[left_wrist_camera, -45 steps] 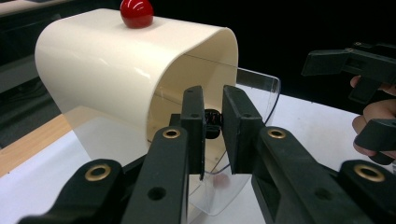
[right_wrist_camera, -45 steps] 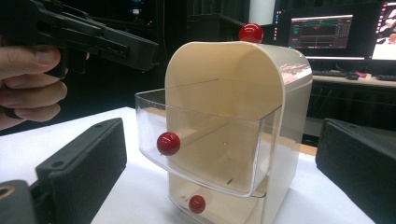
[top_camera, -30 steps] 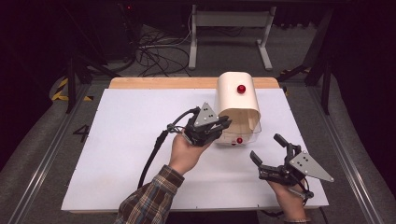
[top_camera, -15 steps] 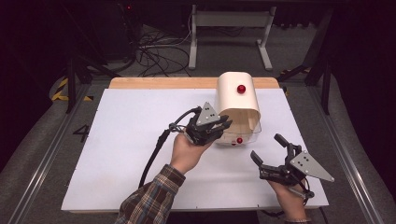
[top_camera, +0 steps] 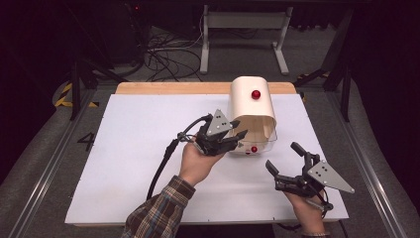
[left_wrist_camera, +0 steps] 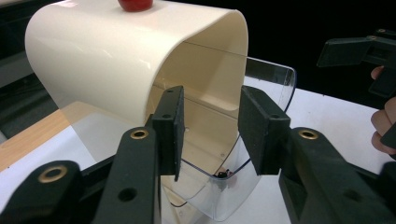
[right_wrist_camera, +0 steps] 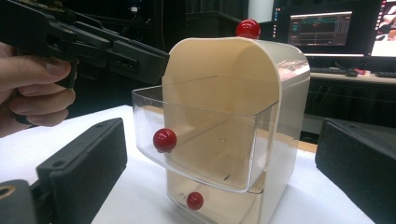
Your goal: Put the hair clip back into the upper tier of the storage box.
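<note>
A cream box (top_camera: 250,101) with a red knob (top_camera: 255,94) on top stands on the white table. Its clear upper drawer (right_wrist_camera: 205,140) is pulled out and has a red knob (right_wrist_camera: 165,140) on the front. A lower clear drawer carries a smaller red knob (right_wrist_camera: 194,200). My left gripper (top_camera: 240,139) is at the drawer's left corner. Its jaws have just been opening, and the pads (left_wrist_camera: 170,126) stand apart with the clear drawer wall (left_wrist_camera: 233,186) just beyond them, untouched. My right gripper (top_camera: 283,156) is open, in front of the box and to its right, facing the drawers.
The white board (top_camera: 138,148) has free room to the left of the box and along the front edge. A wooden strip (top_camera: 173,88) runs along the far edge. Beyond it are cables and a metal stand (top_camera: 242,29) on the floor.
The left gripper's jaws have parted slightly at the drawer's corner. Both hands and the box stay where they were.
</note>
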Action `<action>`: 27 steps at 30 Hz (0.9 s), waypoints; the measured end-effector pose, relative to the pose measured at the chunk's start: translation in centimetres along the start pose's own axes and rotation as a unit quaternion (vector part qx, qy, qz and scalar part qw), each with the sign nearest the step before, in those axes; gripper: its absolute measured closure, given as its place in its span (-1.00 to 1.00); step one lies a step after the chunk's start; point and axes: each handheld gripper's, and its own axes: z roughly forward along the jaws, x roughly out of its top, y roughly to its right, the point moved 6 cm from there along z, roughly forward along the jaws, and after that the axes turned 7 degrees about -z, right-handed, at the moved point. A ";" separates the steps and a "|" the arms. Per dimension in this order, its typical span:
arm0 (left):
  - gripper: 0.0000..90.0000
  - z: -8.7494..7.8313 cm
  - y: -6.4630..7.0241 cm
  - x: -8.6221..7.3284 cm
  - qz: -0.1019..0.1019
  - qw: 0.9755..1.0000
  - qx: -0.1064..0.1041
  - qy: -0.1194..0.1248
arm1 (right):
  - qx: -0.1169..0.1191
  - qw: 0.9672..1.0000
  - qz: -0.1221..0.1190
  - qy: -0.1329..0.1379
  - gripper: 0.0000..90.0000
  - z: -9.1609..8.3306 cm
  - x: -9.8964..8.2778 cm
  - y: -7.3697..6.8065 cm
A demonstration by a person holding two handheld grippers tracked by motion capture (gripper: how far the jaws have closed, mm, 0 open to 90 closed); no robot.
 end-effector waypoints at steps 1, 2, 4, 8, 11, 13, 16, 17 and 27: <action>0.34 -0.1 0.0 0.0 0.003 1.000 0.001 0.002 | 0.000 1.000 0.000 0.000 -0.93 0.0 0.0 0.0; 0.32 -0.1 0.1 0.0 -0.004 1.000 -0.002 0.003 | 0.000 1.000 -0.002 0.000 -0.93 0.0 0.0 0.0; 0.21 -0.3 0.1 0.0 0.000 1.000 0.001 0.005 | 0.001 1.000 -0.002 0.001 -0.93 0.0 0.0 -0.1; 0.03 -0.6 -0.1 -0.1 0.004 1.000 0.010 0.010 | 0.002 1.000 -0.001 0.000 -0.93 0.1 0.0 -0.1; -0.03 -0.8 -0.2 -0.1 0.001 1.000 0.012 0.013 | 0.002 1.000 -0.002 -0.001 -0.93 0.1 -0.1 -0.2; -0.09 -0.9 -0.3 -0.2 0.001 1.000 0.012 0.013 | 0.001 1.000 -0.002 -0.001 -0.93 0.1 -0.1 -0.2; -0.13 -1.1 -0.4 -0.4 0.001 1.000 0.015 0.012 | 0.001 1.000 -0.002 -0.002 -0.93 0.1 -0.1 -0.2; -0.15 -1.2 -0.5 -0.4 0.002 1.000 0.016 0.012 | 0.001 1.000 -0.002 -0.002 -0.93 0.1 -0.1 -0.2; -0.42 -2.2 -1.1 -1.0 -0.003 0.999 0.027 0.030 | 0.000 1.000 -0.003 -0.002 -0.93 0.1 -0.1 -0.2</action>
